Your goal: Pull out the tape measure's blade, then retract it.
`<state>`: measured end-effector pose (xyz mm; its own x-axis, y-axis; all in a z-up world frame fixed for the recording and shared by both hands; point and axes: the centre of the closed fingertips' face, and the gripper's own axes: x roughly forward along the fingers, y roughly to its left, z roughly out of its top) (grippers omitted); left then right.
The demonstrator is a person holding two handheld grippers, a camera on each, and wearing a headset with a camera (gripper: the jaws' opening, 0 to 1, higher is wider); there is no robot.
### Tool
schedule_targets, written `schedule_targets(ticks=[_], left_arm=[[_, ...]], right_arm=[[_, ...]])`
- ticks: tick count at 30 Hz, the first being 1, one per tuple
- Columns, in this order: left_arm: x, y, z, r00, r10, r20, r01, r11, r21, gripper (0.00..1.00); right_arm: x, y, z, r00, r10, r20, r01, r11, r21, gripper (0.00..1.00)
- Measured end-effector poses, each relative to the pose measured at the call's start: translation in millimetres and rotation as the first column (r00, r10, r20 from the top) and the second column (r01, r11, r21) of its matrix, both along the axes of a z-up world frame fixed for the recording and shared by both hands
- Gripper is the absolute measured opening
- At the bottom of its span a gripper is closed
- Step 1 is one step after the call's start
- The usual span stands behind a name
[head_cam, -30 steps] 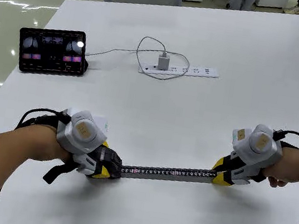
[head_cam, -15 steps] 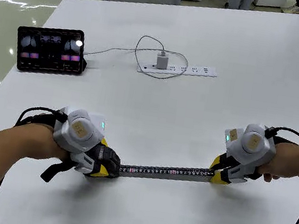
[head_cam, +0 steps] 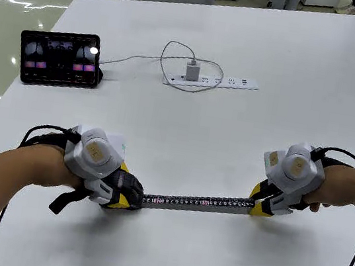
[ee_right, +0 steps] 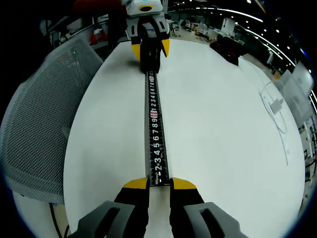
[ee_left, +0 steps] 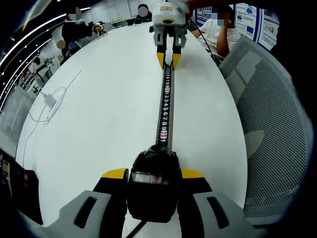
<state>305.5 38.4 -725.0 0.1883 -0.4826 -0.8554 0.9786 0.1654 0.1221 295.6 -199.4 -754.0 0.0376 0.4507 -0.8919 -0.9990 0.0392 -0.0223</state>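
A black tape measure case [head_cam: 125, 190] lies low over the white table [head_cam: 229, 147], with my left gripper [head_cam: 121, 195] shut on it. Its blade [head_cam: 197, 202] runs out to the right, flat above the table. My right gripper [head_cam: 259, 205] is shut on the blade's tip. In the left gripper view the case [ee_left: 153, 181] sits between the yellow-tipped jaws and the blade [ee_left: 165, 106] stretches to the right gripper [ee_left: 168, 58]. From the right gripper [ee_right: 159, 183] the numbered blade [ee_right: 154, 129] leads to the case [ee_right: 148, 54] in the left gripper [ee_right: 147, 47].
A tablet [head_cam: 60, 57] with a lit screen stands at the back left. A white power strip [head_cam: 212, 81] with a charger and a looped cable lies behind the middle. The table's near edge is close to both grippers. A mesh chair [ee_left: 267, 114] stands beside the table.
The right gripper has drifted slightly left, toward the case, and the exposed blade is a little shorter. The left gripper has held its place on the case.
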Motion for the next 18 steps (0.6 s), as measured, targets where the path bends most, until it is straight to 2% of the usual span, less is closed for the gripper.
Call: schedule_targets(ticks=[3,6,14,18], left_arm=[[-1.1,0.7,0.7,1.000,-0.002,-0.004,0.002,1.000,0.006,0.34],[-0.9,0.5,1.4,1.000,-0.006,0.000,0.006,1.000,0.006,0.34],[-1.1,2.7,5.5,1.000,0.000,-0.009,0.000,1.000,0.004,0.35],[1.8,4.9,6.9,0.999,0.033,-0.004,-0.033,0.999,-0.014,0.48]], right_arm=[[0.7,0.1,0.0,1.000,0.018,0.013,-0.018,1.000,-0.009,0.12],[-0.6,1.9,0.7,0.996,0.081,0.043,-0.080,0.996,-0.030,0.12],[-0.2,2.2,1.4,0.993,0.107,0.055,-0.103,0.992,-0.067,0.13],[1.1,1.0,1.1,0.997,0.051,0.049,-0.048,0.997,-0.064,0.14]])
